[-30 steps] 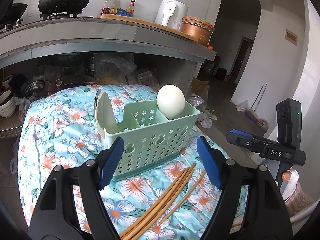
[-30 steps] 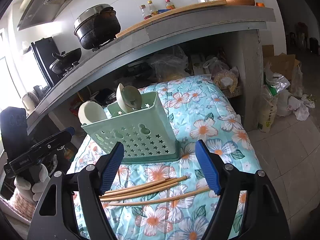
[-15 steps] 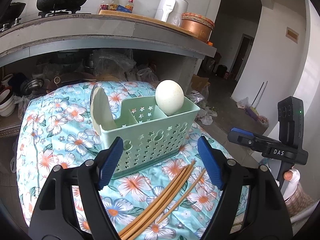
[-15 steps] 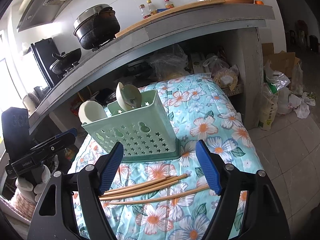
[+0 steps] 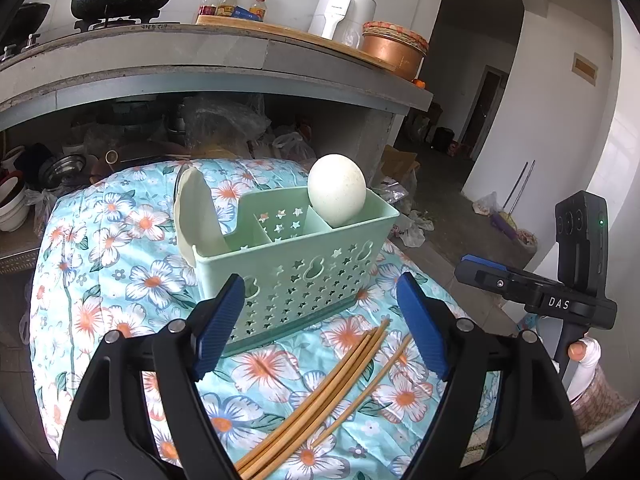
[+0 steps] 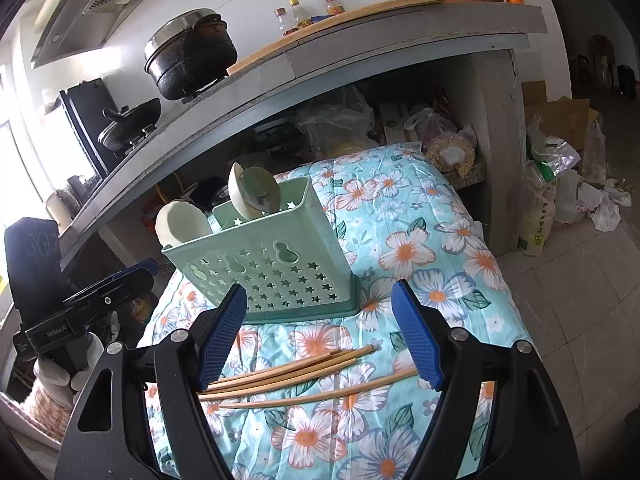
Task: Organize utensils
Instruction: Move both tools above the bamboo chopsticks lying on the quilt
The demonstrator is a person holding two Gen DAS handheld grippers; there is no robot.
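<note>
Left wrist view first: the left gripper [image 5: 322, 328] has its blue pads spread wide with nothing between them, hanging above the floral cloth [image 5: 104, 248]. Just beyond it sits the mint green caddy [image 5: 296, 264], a perforated plastic holder with star cutouts and dividers. A pale spoon [image 5: 338, 190] stands in its right end compartment and another pale spoon [image 5: 198, 216] leans out of the left end. On the near side of the caddy, a bundle of wooden chopsticks [image 5: 320, 396] lies flat on the cloth, close to the caddy's base but not in it. Off to the right you can see the right gripper [image 5: 472, 270] from the side.

Right wrist view, same deal: the right gripper [image 6: 318, 332] is wide open and empty, over the chopsticks [image 6: 288, 376], which lie across the cloth near the caddy [image 6: 272, 264]. One chopstick sits slightly apart from the rest, nearer the camera. Behind everything is a concrete counter [image 6: 360, 36] with a black pot [image 6: 188, 56] on it.
</note>
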